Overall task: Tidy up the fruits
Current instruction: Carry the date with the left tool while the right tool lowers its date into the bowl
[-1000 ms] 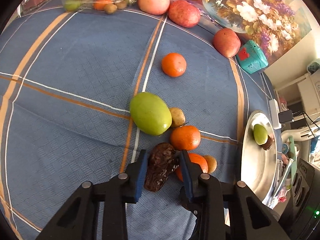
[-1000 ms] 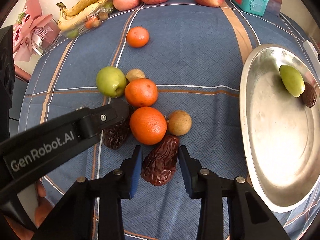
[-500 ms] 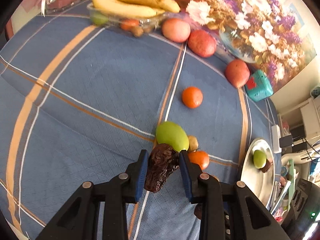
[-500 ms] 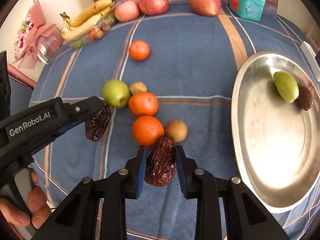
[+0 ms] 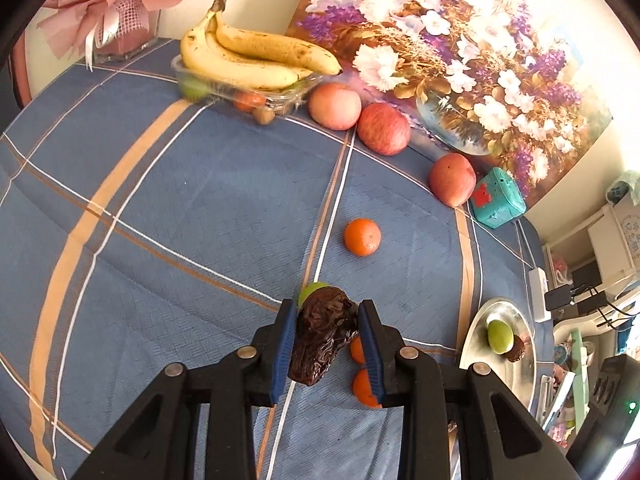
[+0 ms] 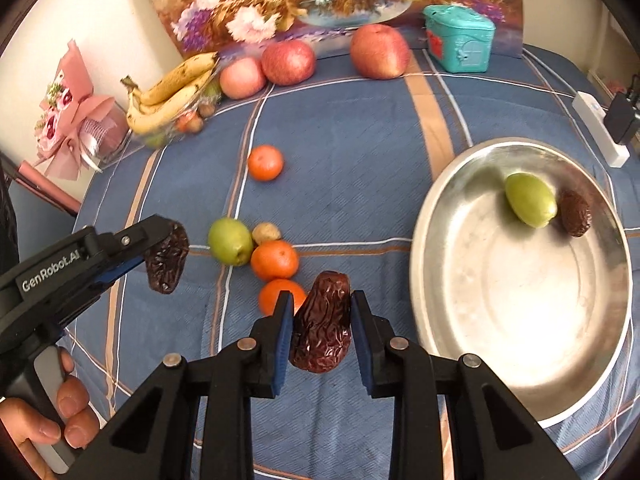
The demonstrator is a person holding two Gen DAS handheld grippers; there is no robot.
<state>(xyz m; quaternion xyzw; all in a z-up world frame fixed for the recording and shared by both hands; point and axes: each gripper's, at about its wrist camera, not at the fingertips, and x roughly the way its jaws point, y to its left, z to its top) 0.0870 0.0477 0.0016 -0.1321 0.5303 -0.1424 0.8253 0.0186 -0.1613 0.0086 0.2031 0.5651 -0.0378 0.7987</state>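
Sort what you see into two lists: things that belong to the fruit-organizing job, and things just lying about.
Job:
- wrinkled dark-brown date in left gripper
- matching date in right gripper
- round steel tray
- loose oranges

Lying about:
- teal plastic box
- pink bouquet
- flower painting

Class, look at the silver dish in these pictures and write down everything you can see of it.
The silver dish is a wide, shallow, round metal pan with a raised rim and a shiny, slightly scuffed floor that reflects the light. It rests flat on the blue checked tablecloth, on the right side of the table. Inside, near its far rim, lie a green fruit and a dark wrinkled date, side by side and seemingly touching. Most of its floor is bare. Neither gripper touches it.
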